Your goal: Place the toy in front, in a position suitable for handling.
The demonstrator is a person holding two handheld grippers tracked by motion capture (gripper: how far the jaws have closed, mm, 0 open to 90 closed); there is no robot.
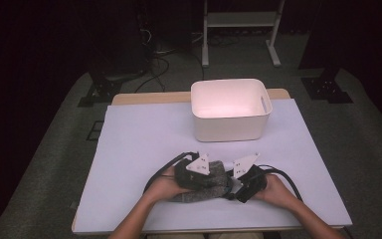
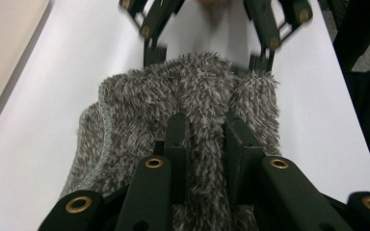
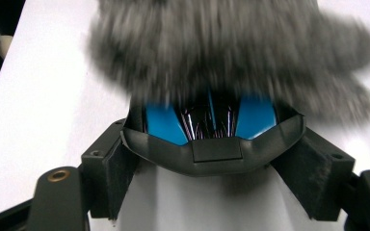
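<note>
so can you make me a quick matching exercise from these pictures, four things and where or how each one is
Things:
1. fuzzy grey cloth
2. tub
3. left gripper
4. right gripper

States:
a. white, standing farthest away
b. fingers pinched shut on the fuzz
c. lying between the two grippers
d. fingers set wide, gripping a blue and grey object

Pairs: 1-c, 2-a, 3-b, 4-d

Fuzzy grey cover [image 1: 206, 185] partly sheathes a blue-and-grey object [image 3: 212, 130].
</note>
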